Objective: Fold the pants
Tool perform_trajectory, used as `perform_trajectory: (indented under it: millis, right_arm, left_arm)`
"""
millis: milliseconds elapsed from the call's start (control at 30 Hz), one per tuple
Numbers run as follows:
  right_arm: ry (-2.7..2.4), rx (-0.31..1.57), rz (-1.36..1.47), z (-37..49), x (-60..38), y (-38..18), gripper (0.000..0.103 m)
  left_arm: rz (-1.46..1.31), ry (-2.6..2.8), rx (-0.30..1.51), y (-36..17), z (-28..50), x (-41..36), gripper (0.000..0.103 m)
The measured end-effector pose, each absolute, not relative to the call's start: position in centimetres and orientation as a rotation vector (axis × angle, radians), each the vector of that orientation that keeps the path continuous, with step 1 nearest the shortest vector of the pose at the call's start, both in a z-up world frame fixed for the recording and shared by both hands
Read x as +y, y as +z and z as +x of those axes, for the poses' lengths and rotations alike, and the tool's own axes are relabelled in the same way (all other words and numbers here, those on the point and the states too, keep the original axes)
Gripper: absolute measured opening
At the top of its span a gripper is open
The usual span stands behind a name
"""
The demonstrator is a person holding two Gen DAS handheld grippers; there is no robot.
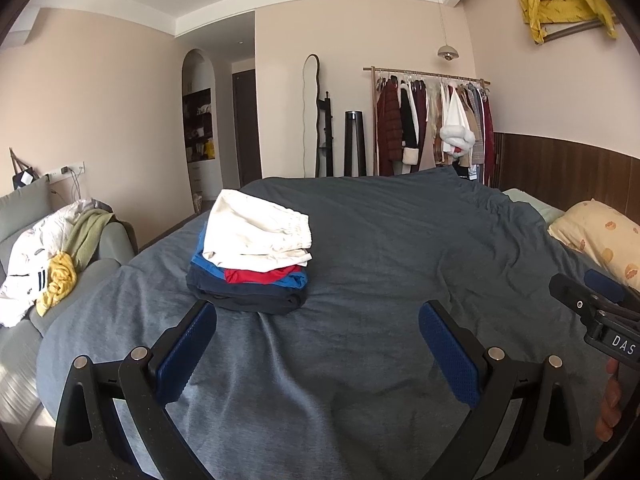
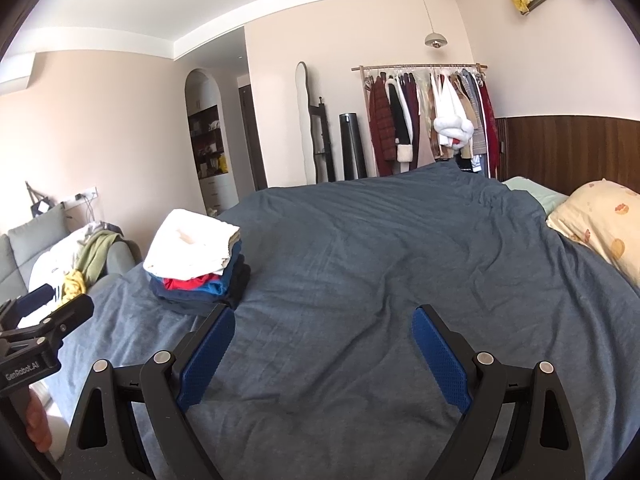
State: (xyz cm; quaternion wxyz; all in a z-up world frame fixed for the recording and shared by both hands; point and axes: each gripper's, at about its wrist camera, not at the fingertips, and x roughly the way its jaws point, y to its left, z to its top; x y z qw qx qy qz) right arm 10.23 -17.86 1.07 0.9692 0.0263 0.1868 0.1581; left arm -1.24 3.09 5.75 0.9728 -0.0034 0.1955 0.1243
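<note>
A stack of folded clothes [image 1: 252,256] sits on the grey-blue bedcover [image 1: 380,240]: white pants on top, red and blue pieces under them, a dark navy one at the bottom. The same stack [image 2: 198,260] shows to the left in the right wrist view. My left gripper [image 1: 318,316] hangs open just in front of the stack, nothing between its blue pads. My right gripper [image 2: 324,320] is also open over bare bedcover [image 2: 380,248], to the right of the stack. Each gripper shows at the edge of the other's view, with a hand on its handle.
A grey sofa [image 1: 24,344] left of the bed carries a heap of loose clothes [image 1: 44,268]. A yellow patterned pillow [image 1: 600,236] lies at the bed's right side. A clothes rack [image 1: 432,124], a mirror and a dark tower stand against the far wall.
</note>
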Motion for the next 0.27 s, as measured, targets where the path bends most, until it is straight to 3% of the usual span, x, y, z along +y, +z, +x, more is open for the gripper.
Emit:
perform_trajectory:
  millis: [267]
  right_arm:
    - [0.317, 0.377, 0.053, 10.14, -17.71, 1.02, 0.091]
  left_arm:
    - [0.008, 0.271, 0.388, 5.62, -1.26, 2.72, 0.103]
